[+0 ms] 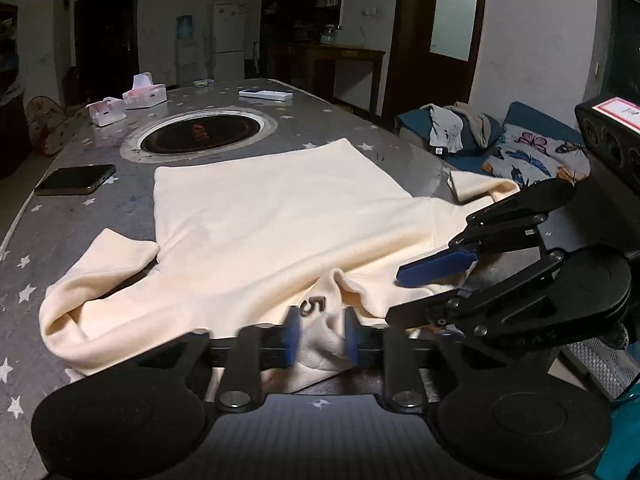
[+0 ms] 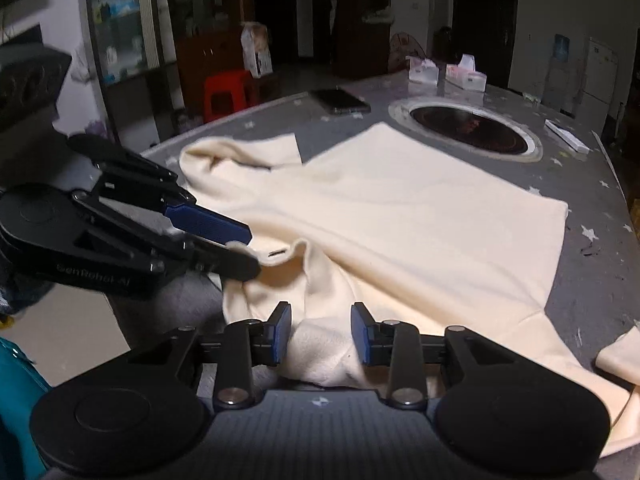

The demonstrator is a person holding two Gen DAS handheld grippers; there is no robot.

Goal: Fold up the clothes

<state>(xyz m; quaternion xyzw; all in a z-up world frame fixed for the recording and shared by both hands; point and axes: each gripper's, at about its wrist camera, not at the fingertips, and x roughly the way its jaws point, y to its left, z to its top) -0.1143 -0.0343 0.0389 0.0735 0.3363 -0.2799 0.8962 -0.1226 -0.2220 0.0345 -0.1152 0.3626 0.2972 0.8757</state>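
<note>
My left jaws (image 1: 322, 338) sit at six o'clock in the left wrist view, drawn close around a bunch of the cream sweatshirt (image 1: 272, 216) by its collar, just under a dark "5" (image 1: 313, 306). The blue pads are blurred, and I cannot tell whether they press the cloth or only stand beside it. My right jaws (image 2: 320, 332) are parted at six o'clock in the right wrist view, with a hump of the same cloth between the pads and a gap showing on each side, so they are let go of it.

Each tool shows in the other's view: the right at three o'clock from the left wrist, the left at nine o'clock from the right wrist, its fingers lying over the collar edge.

The sweatshirt lies spread on the grey star-patterned table (image 1: 100, 216), body flat toward twelve o'clock, sleeves out to either side. Beyond its hem sits a round black cooktop (image 1: 202, 136) set into the table. A dark phone (image 1: 76, 179) lies at ten o'clock, two pink-and-white tissue boxes (image 1: 144, 94) farther back, and a white remote (image 1: 265, 94) at twelve.
</note>
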